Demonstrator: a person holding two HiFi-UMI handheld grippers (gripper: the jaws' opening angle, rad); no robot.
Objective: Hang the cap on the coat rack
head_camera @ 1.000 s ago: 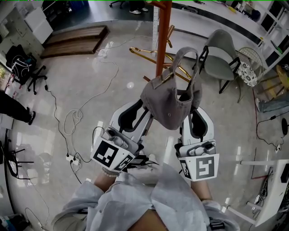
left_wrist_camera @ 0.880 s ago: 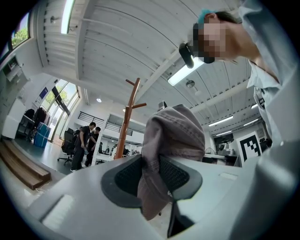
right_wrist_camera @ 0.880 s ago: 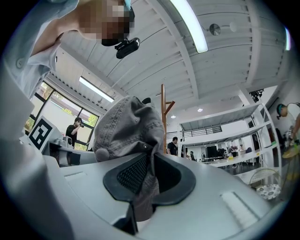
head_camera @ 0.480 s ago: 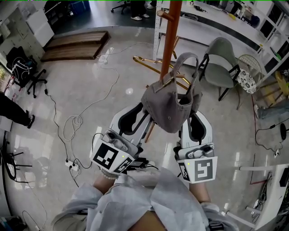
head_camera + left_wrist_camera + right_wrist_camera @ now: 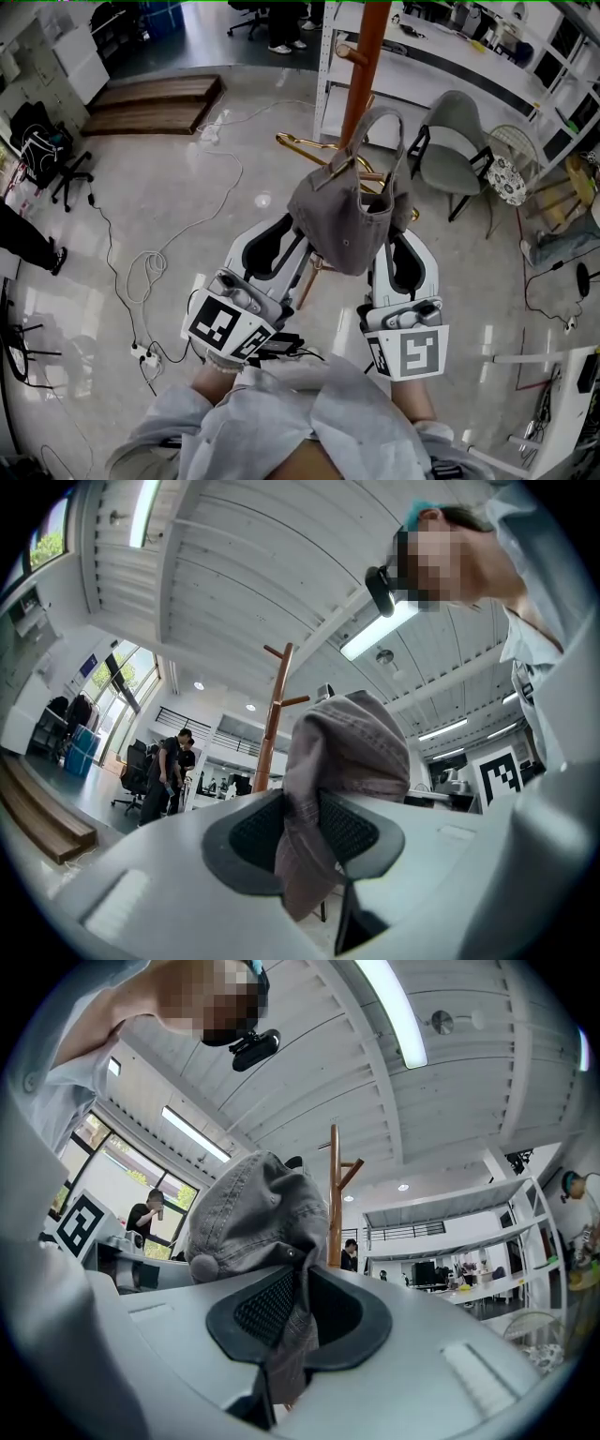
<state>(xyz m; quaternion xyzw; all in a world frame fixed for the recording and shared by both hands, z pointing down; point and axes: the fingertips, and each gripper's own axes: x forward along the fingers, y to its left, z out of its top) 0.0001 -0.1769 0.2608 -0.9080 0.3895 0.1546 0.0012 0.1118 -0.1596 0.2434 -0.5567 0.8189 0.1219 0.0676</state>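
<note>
In front of the person, just on the near side of the coat rack (image 5: pixel 361 75), the cap (image 5: pixel 342 220) hangs between the two grippers. The left gripper (image 5: pixel 302 829) is clamped on a fold of its grey cloth at the left. The right gripper (image 5: pixel 298 1309) pinches the cloth at the right. Each grip takes only a thin fold, so if one slips the cap would swing from the other and might drop. The strap loop (image 5: pixel 379 112) at the cap's far end could also miss a peg (image 5: pixel 352 52) if brought in off line. The rack's top is cut off in the head view, and the cap covers the jaw tips there. The loop seems to stand just beside the pole, but from above I cannot tell whether they touch.
</note>
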